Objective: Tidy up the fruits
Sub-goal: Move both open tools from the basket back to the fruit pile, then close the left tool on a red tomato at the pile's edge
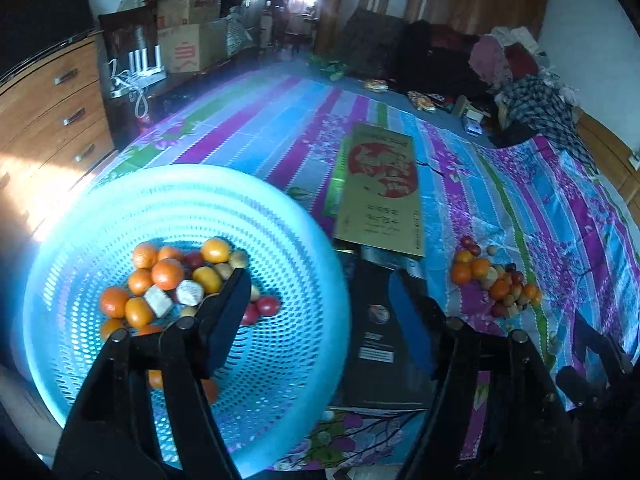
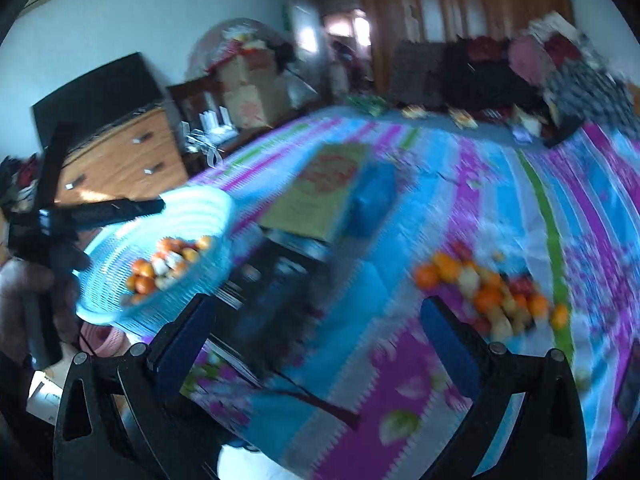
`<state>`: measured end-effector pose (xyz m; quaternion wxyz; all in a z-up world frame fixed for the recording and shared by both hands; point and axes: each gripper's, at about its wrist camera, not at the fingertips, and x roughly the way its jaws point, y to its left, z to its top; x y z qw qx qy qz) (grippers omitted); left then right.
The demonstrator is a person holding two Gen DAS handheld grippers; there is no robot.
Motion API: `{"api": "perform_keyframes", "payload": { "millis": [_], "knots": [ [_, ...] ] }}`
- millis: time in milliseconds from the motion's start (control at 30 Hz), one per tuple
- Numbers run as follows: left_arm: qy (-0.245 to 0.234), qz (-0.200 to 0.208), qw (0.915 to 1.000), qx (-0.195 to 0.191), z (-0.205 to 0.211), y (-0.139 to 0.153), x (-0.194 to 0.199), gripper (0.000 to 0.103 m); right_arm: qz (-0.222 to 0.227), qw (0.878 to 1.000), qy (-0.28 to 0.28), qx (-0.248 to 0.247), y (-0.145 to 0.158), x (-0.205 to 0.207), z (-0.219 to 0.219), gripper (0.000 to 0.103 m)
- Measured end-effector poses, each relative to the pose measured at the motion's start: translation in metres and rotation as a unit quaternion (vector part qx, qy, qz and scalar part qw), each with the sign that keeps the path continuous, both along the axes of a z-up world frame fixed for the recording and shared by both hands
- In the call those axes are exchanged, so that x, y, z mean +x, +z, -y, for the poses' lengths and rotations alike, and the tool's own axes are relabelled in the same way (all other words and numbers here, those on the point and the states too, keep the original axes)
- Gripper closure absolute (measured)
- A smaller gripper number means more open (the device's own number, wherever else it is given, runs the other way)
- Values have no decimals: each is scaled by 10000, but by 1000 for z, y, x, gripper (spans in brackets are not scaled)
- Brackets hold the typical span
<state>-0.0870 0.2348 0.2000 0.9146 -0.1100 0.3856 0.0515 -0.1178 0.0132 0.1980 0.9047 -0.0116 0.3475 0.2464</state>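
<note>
We log: left gripper [image 1: 320, 280] wide, empty, over blue basket [image 1: 280, 216] of fruit; right gripper [image 2: 320, 312] wide, empty, near loose fruit pile [image 2: 492, 292]

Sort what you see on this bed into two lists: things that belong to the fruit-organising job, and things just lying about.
Belongs to the job:
- blue basket, fruit already inside
- loose fruit pile on the bedspread
- left gripper, open and empty
- right gripper, open and empty

Just lying about:
- flat cardboard box
- heaped clothes
- stacked cartons
- wooden drawers
</note>
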Motion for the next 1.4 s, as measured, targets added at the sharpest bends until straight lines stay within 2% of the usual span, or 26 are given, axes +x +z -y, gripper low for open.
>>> {"api": "perform_keyframes", "payload": {
  "millis": [100,233,333,400,533,633,667,700,767,900,1100,1267,1400],
  "knots": [
    [-472,-93,9988,-75,37,-6,12,30,-308,9984,-473,12,-21,2,42,0],
    [-1075,-214,9940,-69,91,-16,27,30,-451,9936,-1035,-83,-42,-1,84,0],
    [-1492,-341,9880,-192,124,-30,40,30,-722,9901,-1191,-162,-58,-1,108,0],
    [-1755,-539,9825,-302,147,-47,53,30,-904,9886,-1177,-250,-69,2,122,4],
    [-2237,-960,9691,-391,190,-87,74,30,-919,9864,-1272,-493,-81,5,145,8],
    [-2514,-1051,9614,-376,216,-110,88,32,-998,9838,-1423,-440,-88,9,164,20],
    [-2628,-1044,9584,-385,224,-117,91,32,-1068,9825,-1470,-406,-92,11,170,26],
    [-2743,-1061,9550,-390,234,-126,96,35,-1150,9812,-1502,-372,-96,13,176,31],
    [-2936,-1149,9478,-483,244,-138,102,49,-1352,9786,-1525,-269,-104,17,187,32],
    [-3168,-1243,9382,-632,261,-154,113,60,-1578,9753,-1534,-168,-119,22,202,33],
    [-3285,-1353,9337,-436,277,-173,130,64,-1601,9750,-1542,-55,-130,32,213,34],
    [-3244,-1201,9377,-331,280,-178,137,63,-1555,9761,-1519,55,-133,44,218,34],
    [-3287,-1116,9372,-352,281,-181,142,63,-1537,9772,-1461,101,-136,54,218,34]
  ]
}}
